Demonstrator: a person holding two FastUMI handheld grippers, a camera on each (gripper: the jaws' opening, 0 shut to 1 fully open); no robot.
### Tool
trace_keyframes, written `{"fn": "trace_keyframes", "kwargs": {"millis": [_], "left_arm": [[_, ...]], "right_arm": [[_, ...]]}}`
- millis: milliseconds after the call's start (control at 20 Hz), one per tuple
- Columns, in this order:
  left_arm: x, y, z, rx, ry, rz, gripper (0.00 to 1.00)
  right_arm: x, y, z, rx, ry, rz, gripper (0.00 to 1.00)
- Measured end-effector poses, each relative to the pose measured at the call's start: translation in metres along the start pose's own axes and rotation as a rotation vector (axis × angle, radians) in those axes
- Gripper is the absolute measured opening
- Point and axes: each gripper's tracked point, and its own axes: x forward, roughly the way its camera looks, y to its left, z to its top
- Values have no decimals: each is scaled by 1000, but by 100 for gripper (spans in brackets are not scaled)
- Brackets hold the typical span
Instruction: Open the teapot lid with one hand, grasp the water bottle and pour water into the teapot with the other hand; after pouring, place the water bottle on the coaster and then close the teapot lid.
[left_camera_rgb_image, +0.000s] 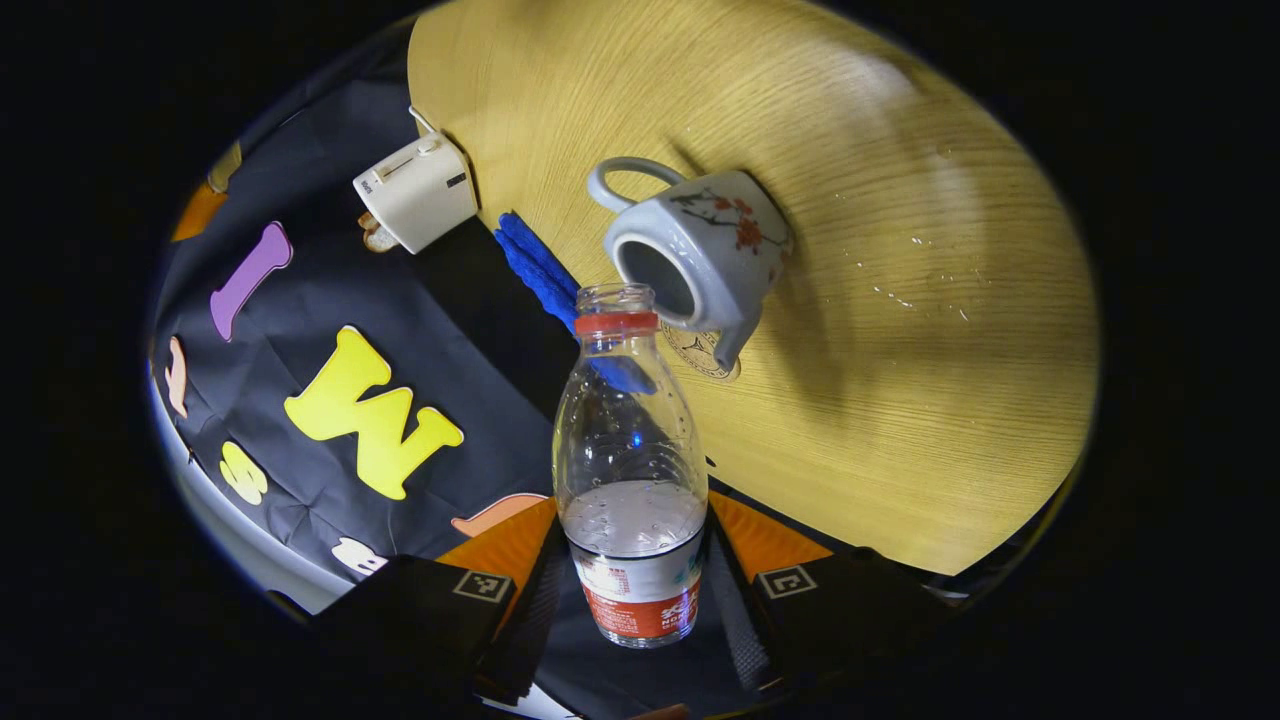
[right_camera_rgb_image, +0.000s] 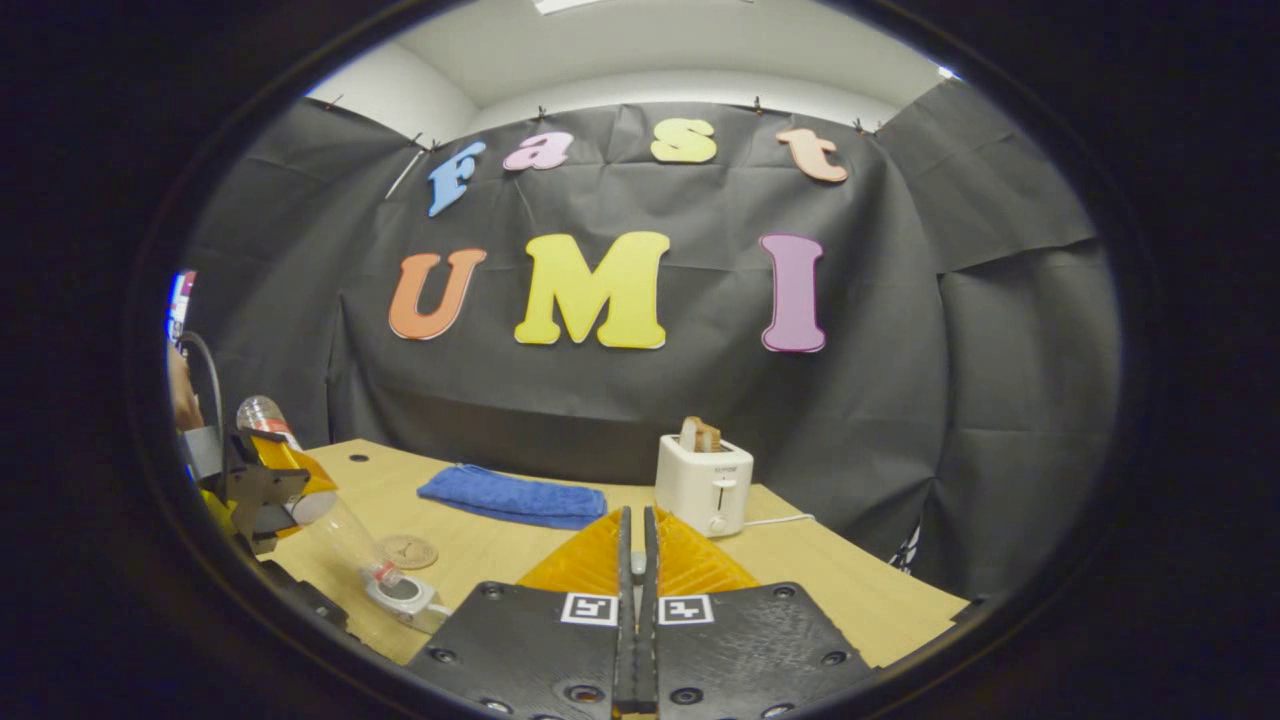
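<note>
Your left hand-held gripper clamps the tilted water bottle, its long axis aiming the open mouth at the lidless teapot opening just ahead on the table, while your right hand-held gripper sits pinched nearly closed, lid unseen.

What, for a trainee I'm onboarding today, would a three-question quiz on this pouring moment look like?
1. True or false: the teapot is closed.
2. Which gripper grips the water bottle? A) left gripper B) right gripper C) neither
3. Fill in: on the table beside the toaster lies a blue ____.

Key: 1 false, its mouth is open; 2 A; 3 cloth.
</note>
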Motion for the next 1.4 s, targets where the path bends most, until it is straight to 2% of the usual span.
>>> {"fn": "trace_keyframes", "kwargs": {"millis": [150,200,300,400,600,850,900,1000,1100,1250,1400], "left_arm": [[0,-7,-3,-78,-23,15,74],[1,-8,-2,-105,-41,28,78],[1,-12,-9,-184,-46,49,74],[-1,-13,-11,-293,-54,110,74],[-1,-31,-9,-508,-90,179,74],[-18,-38,-24,-904,-134,270,74],[-20,-41,-23,-977,-155,264,74],[-25,-39,-33,-1249,-211,238,74],[-26,-38,-38,-1383,-235,242,74],[-20,-29,-47,-1612,-292,250,74],[-11,-17,-54,-1827,-354,248,74]], "right_arm": [[-3,-1,6,3,-22,-3,0],[-3,1,7,1,-24,1,0],[-3,0,7,0,-27,-4,0],[-4,3,7,9,-26,2,0],[-1,-1,3,4,-23,-17,2],[-1,4,-6,4,12,-5,0],[-2,5,-8,3,19,-1,0],[-6,13,-17,-10,54,18,0],[-11,17,-19,-13,65,38,0],[-14,12,-18,-54,60,22,2],[-15,7,-22,-65,62,21,0]]}}
